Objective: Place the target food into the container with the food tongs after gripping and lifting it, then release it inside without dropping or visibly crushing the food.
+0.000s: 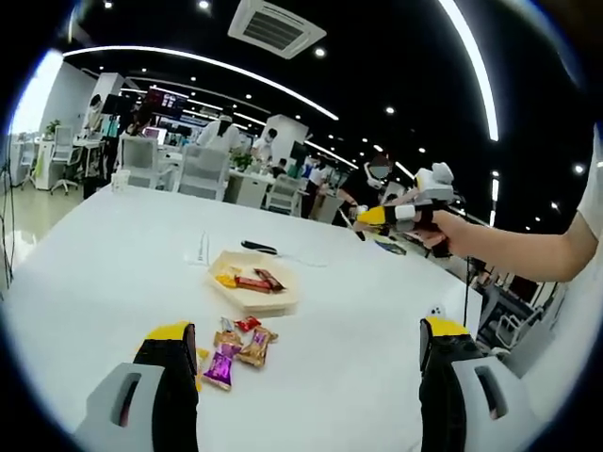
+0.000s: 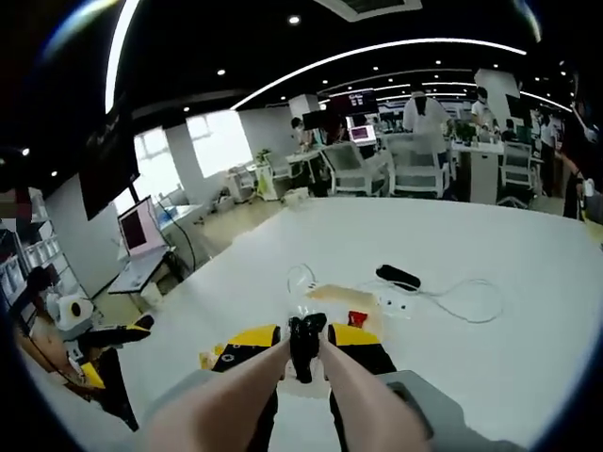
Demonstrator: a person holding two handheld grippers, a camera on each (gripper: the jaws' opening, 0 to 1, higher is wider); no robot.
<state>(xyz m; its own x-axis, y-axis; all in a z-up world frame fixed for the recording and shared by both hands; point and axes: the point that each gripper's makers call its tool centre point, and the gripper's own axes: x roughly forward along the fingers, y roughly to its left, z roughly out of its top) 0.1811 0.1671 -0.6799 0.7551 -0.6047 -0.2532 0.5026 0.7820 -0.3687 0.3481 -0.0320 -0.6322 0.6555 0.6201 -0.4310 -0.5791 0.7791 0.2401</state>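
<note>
Left gripper view: a white desk (image 1: 113,264) carries a shallow pale container (image 1: 252,282) that already holds a few wrapped snacks (image 1: 247,281). Nearer the camera, a small cluster of wrapped food items (image 1: 236,344) lies loose on the desk, just short of the container and apart from it. The left tongs (image 1: 306,353) stand released, jaws wide apart with nothing between them, low over the desk on the near side of the loose cluster. The right tongs (image 1: 363,226) appear at upper right in a person's hand (image 1: 429,226), raised well above the desk; whether they carry anything cannot be told from here.

Right gripper view: the right tongs (image 2: 307,344) are clenched, jaws drawn together on a dark food tool (image 2: 306,350) whose two pale arms run back toward the camera. No food is visible at its tip. The container (image 2: 334,297) lies ahead and below.

Progress, as a judgement: part of the food is in the container; the loose cluster remains to be gripped, lifted and released inside.

Surroundings: a black object (image 2: 398,277) with a white cable (image 2: 462,301) lies beyond the container. Neither seems to block the short path from cluster to container. Office chairs (image 1: 203,169) and people stand beyond the desk.
</note>
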